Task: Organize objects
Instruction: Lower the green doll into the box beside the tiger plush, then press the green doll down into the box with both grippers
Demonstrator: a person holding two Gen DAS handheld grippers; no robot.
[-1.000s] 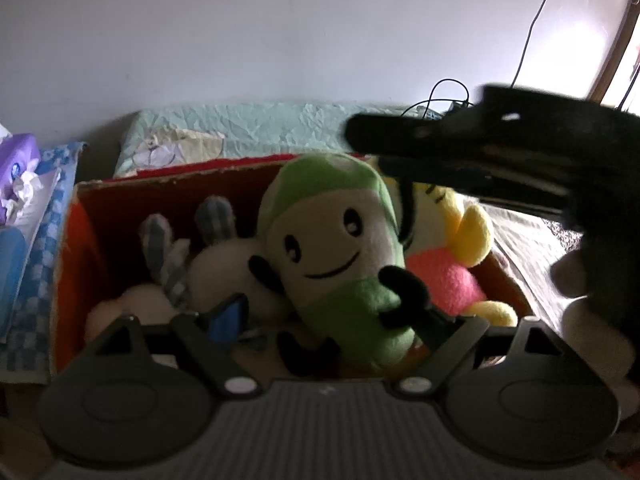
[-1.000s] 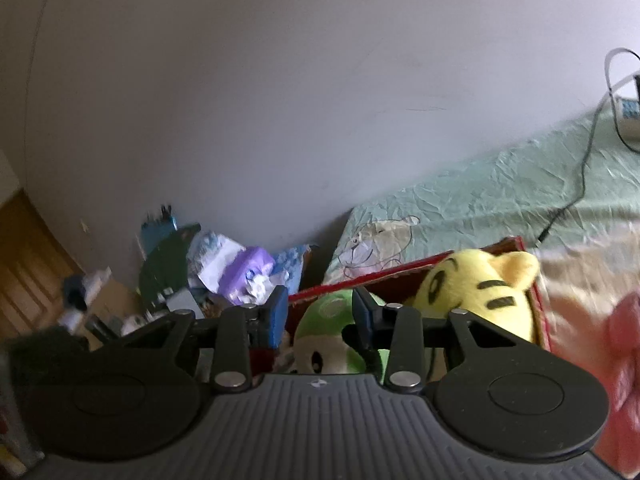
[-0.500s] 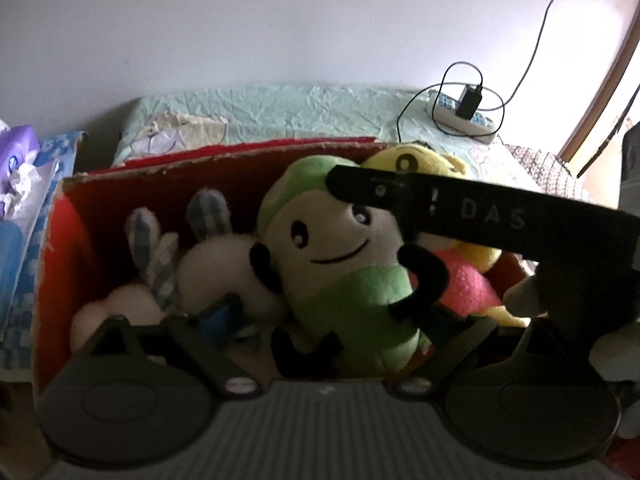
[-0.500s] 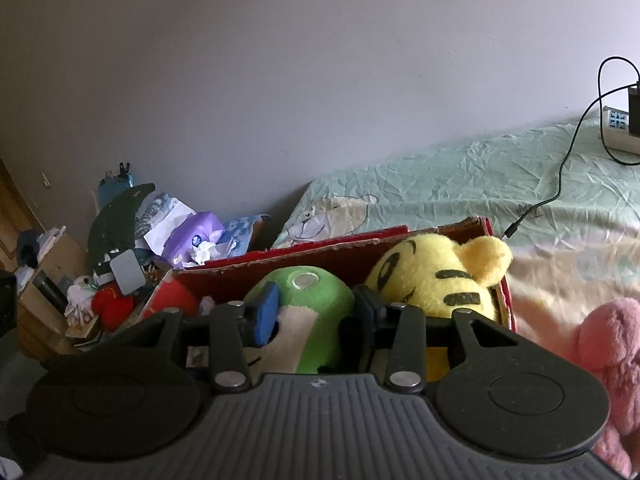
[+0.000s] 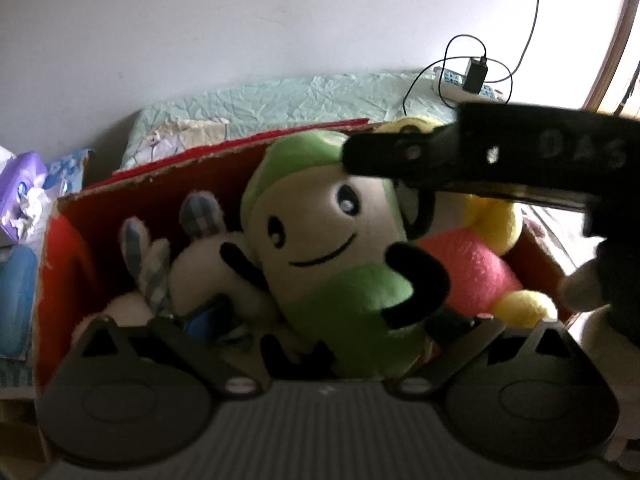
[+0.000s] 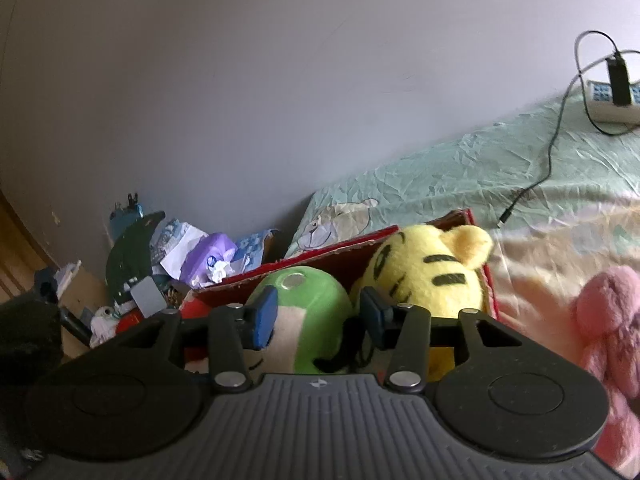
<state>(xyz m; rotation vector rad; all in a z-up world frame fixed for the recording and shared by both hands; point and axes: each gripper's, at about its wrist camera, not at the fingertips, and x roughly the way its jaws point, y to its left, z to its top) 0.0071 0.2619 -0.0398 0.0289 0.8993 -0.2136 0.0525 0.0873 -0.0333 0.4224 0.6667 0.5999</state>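
Note:
A green and white plush with a smiling face (image 5: 340,240) sits upright in a red cardboard box (image 5: 64,248). My left gripper (image 5: 328,322) straddles its lower body. Its jaws are opening wide, and the blue pad (image 5: 204,320) stands clear of the plush. My right gripper (image 6: 318,318) hangs over the plush's green head (image 6: 312,300), which lies between the jaws. Those jaws are also opening, with a dark gap at the right pad (image 6: 374,316). From the left wrist view the right gripper (image 5: 372,152) is a black bar crossing the head.
A white bunny with checked ears (image 5: 192,264) and a yellow tiger plush (image 6: 432,268) share the box. A pink plush (image 6: 608,344) lies on the bed (image 6: 460,164) to the right. A power strip with cable (image 6: 612,100) lies at the back. Clutter (image 6: 180,256) fills the left.
Both grippers' jaws have spread wider around the green plush. The right gripper has dipped toward the box, and the plush's head now sits between its pads.

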